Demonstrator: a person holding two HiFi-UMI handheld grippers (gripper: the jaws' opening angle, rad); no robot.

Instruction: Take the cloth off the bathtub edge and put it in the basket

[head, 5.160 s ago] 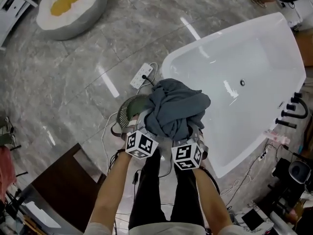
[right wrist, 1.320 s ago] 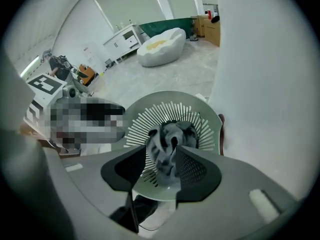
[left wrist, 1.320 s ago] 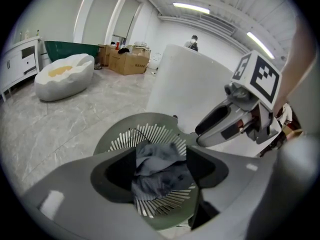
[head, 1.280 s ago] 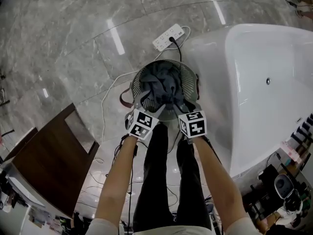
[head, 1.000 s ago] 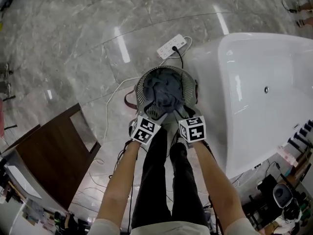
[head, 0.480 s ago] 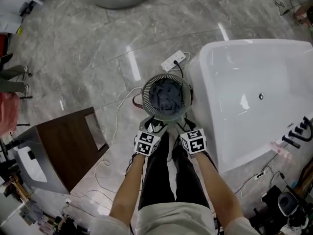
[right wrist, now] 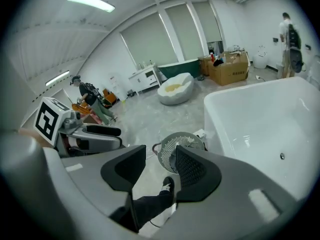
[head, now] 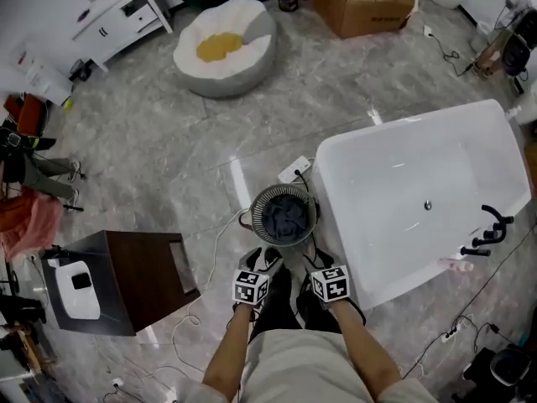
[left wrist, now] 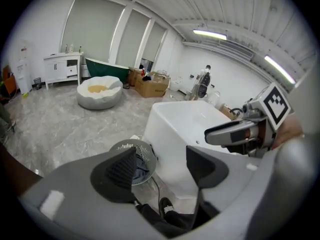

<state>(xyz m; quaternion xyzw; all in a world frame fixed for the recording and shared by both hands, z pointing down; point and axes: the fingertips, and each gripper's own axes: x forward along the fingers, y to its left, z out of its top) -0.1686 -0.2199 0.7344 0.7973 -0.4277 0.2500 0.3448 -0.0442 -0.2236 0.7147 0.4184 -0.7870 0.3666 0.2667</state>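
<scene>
Cloth (head: 285, 217) is in the basket (head: 257, 211): a dark blue-grey bundle filling the round, slatted grey basket, just below centre of the head view. The basket stands on the grey marble floor (head: 168, 141), just beside the near left corner of the white bathtub (head: 369, 134), which takes up the right of the frame. No cloth lies on the part of the tub rim that shows. Black tap fittings (head: 489, 230) sit at the tub's lower right edge. A white power strip (head: 293, 171) lies on the floor just above the basket, its cable trailing past it. Left gripper (head: 265, 263) and right gripper (head: 317, 267) are side by side at lower centre of the frame, below the basket and apart from it, over the person's legs. Left gripper view: left gripper (left wrist: 160, 166) has its jaws set well apart with nothing between them; past them the basket (left wrist: 131, 145) with a bit of cloth (left wrist: 140, 167) is low in the frame, the bathtub (left wrist: 185, 124) at centre, and the right gripper (left wrist: 240, 134) at right. Right gripper view: right gripper (right wrist: 157, 169) has its jaws parted by a narrower gap, also empty; the basket (right wrist: 172, 141) shows just above the jaws, the bathtub (right wrist: 260, 114) at right, the left gripper (right wrist: 85, 134) at left. Surroundings in the head view: a white round cushion with a yellow patch (head: 225, 34) upper centre, a cardboard box (head: 365, 2) top right, a white cabinet (head: 122, 19) upper left, and a dark wooden cabinet (head: 134, 280) lower left.
</scene>
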